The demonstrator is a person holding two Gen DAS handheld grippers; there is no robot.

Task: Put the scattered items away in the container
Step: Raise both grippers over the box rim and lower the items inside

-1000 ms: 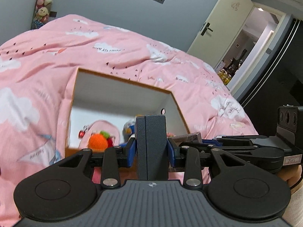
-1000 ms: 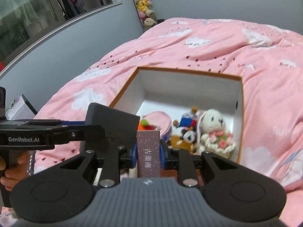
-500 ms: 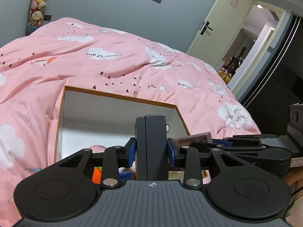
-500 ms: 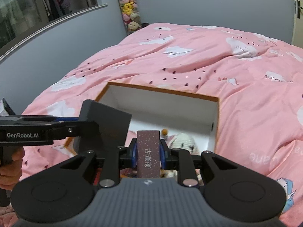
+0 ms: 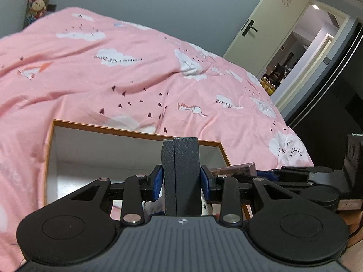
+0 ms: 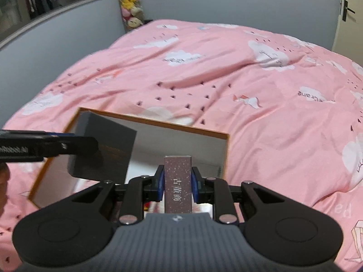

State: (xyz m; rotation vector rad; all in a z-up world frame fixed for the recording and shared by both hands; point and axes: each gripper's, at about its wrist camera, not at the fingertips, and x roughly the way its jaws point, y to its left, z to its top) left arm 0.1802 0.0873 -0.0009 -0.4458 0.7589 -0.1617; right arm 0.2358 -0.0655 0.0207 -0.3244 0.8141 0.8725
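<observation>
Jaws clamped, the left gripper [image 5: 181, 179] holds a dark grey box [image 5: 181, 170] and the right gripper [image 6: 177, 181] a mauve carton [image 6: 178, 181] above the white container [image 5: 102, 145] on the pink bed [image 5: 136, 79].

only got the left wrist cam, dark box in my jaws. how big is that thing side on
Observer: In the right wrist view the dark grey box is a broad flat slab; you see only its narrow edge.
Operator: what's the right gripper got
Observer: The right gripper is shut on a slim mauve box with white characters printed down its face.
Operator: where are they over the container
Observer: From the right, the grey box hangs over the left part of the orange-rimmed container, the mauve one toward its right wall.
</observation>
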